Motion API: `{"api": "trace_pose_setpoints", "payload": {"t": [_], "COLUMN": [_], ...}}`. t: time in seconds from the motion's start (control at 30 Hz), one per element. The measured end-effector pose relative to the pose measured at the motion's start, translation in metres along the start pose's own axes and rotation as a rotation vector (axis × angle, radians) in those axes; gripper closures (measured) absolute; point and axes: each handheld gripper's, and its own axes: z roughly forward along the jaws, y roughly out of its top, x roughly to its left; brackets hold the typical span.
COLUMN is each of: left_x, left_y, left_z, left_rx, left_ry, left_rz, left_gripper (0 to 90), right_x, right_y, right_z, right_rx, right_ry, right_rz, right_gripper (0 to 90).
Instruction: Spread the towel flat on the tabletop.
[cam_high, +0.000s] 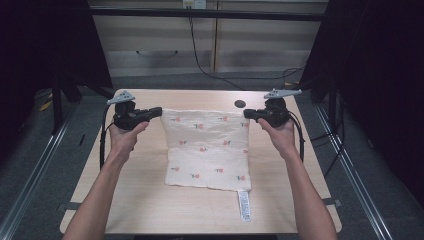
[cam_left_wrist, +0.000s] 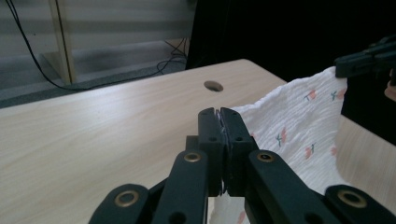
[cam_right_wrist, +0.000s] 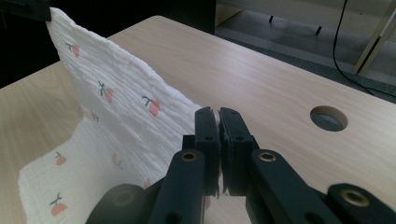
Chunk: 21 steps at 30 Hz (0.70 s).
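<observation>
Holding the far edge of the floral muslin cloth (cam_high: 207, 150) lifted, the left gripper (cam_high: 158, 112) and right gripper (cam_high: 247, 114) each have their jaws clamped shut on one far corner, while the near half lies flat on the wooden table (cam_high: 135, 200), inward of the cable hole (cam_high: 240, 104). Uneven pulling could tug a thin corner free — or drag the cloth askew, its care label (cam_high: 244, 205) trailing toward the near table edge.
</observation>
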Motion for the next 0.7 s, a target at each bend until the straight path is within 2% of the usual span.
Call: {"api": "trace_pose_setpoints", "payload": {"t": [0.1, 0.2, 0.43, 0.7], "left_x": [-0.003, -0.003, -0.004, -0.005], "left_y": [0.005, 0.002, -0.016, -0.032], "left_z": [-0.001, -0.001, -0.001, -0.011], "left_rx": [-0.008, 0.000, 0.021, 0.036], "left_ry": [-0.006, -0.008, -0.020, -0.030], "left_rz": [0.007, 0.016, 0.015, 0.031], "left_gripper": [88.5, 88.5, 88.5, 88.5], "right_x": [-0.001, 0.000, 0.003, 0.012], "right_y": [0.005, 0.005, -0.008, -0.026], "right_z": [0.001, 0.002, -0.002, -0.010], "right_rx": [-0.001, -0.007, 0.005, -0.014], "right_ry": [-0.006, 0.005, 0.002, 0.046], "right_rz": [0.006, 0.002, -0.017, -0.005], "right_gripper": [87.1, 87.1, 87.1, 87.1]}}
